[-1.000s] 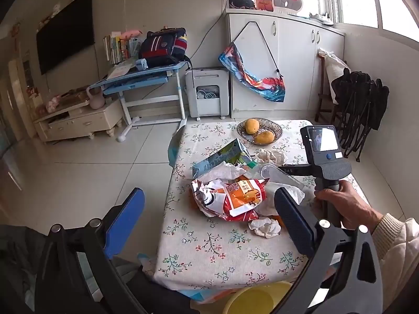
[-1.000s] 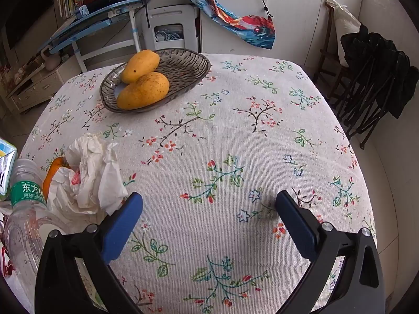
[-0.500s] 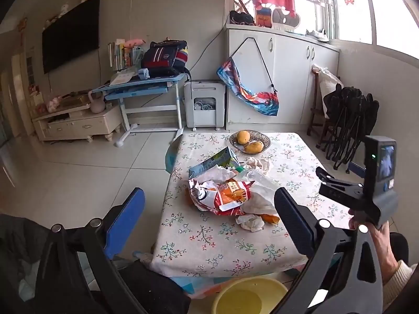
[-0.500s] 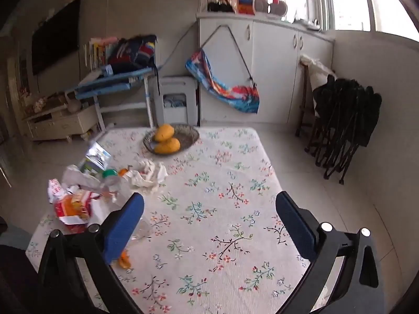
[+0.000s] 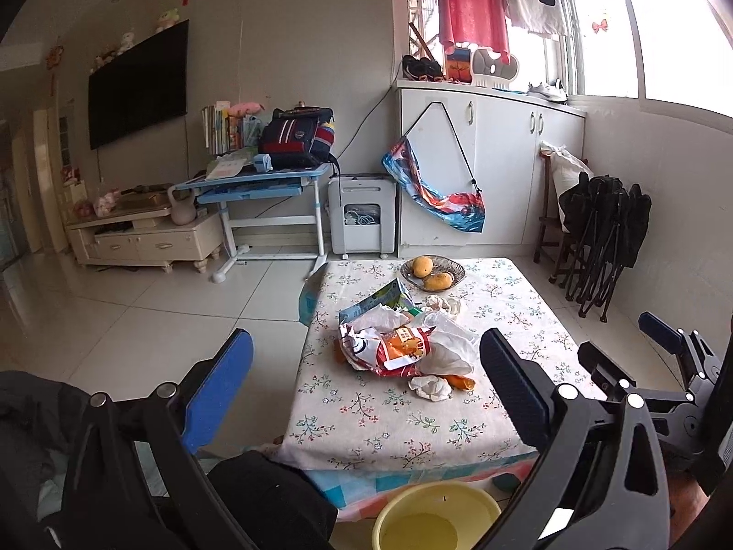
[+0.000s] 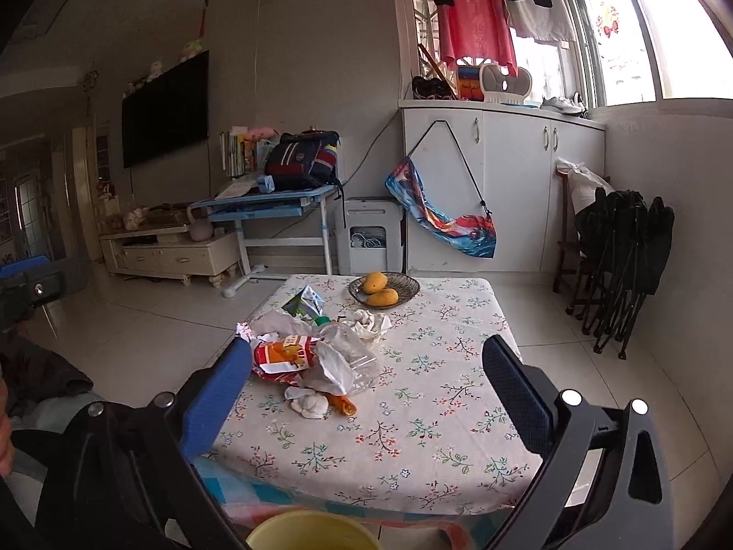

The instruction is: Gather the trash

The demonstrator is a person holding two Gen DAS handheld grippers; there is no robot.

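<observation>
A heap of trash lies on the floral tablecloth (image 5: 403,417): an orange snack bag (image 5: 403,348) (image 6: 286,355), a clear plastic bottle (image 6: 350,353), a green carton (image 5: 382,298) (image 6: 304,302), crumpled tissues (image 5: 428,387) (image 6: 309,403) and an orange wrapper (image 6: 341,403). A yellow basin (image 5: 435,518) (image 6: 311,531) stands on the floor below the table's near edge. My left gripper (image 5: 366,385) is open and held back from the table, with nothing in it. The right gripper (image 6: 366,385) is open too, well short of the heap, and it shows at the right edge of the left wrist view (image 5: 664,348).
A basket with two mangoes (image 5: 433,270) (image 6: 384,288) sits at the table's far end. Folded black chairs (image 6: 623,266) lean on the right wall. A blue desk (image 5: 256,183) and a white appliance (image 5: 362,220) stand behind. Dark clothing (image 5: 55,417) lies lower left.
Both grippers have pulled back and up from the table; the right one left the tabletop near the tissues and now sees the whole table. The yellow basin has come into view.
</observation>
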